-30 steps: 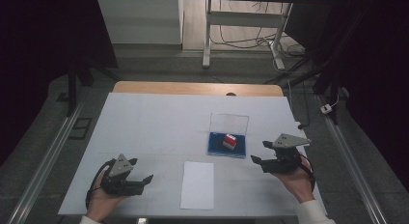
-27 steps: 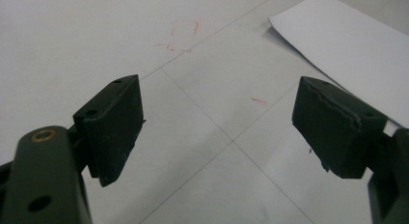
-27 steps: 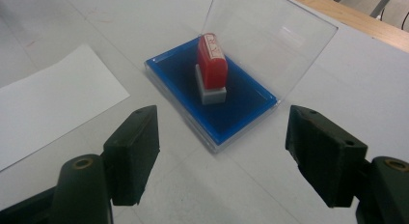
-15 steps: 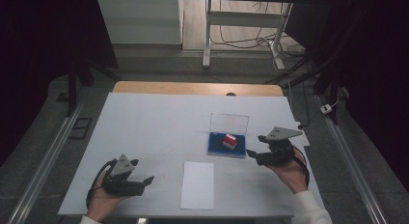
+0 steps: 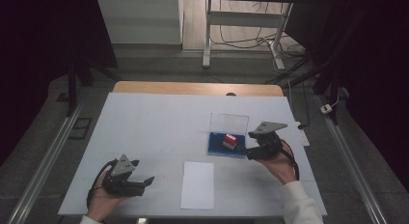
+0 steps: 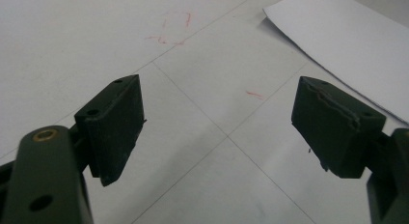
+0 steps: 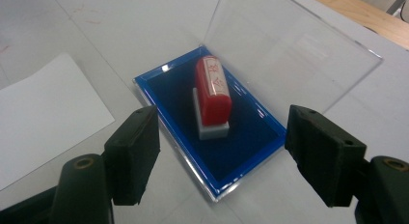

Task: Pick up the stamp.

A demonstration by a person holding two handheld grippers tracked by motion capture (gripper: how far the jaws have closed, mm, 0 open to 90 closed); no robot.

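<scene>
The right gripper point(image 5: 251, 150) hovers just beside the blue ink-pad case point(image 7: 212, 137), jaws spread wide and holding nothing, aimed at the red stamp point(image 7: 212, 91) that lies on the blue pad, its clear lid point(image 7: 284, 50) standing up behind it. The left gripper point(image 5: 144, 183) rests low over the worktop point(image 5: 154, 122) near the white sheet of paper point(image 5: 197, 184), jaws likewise released. To my eye the stamp looks smooth and rounded, so a pinch off its middle may squirt it sideways; a careless approach could knock the lid or shove the light case across the worktop.
</scene>
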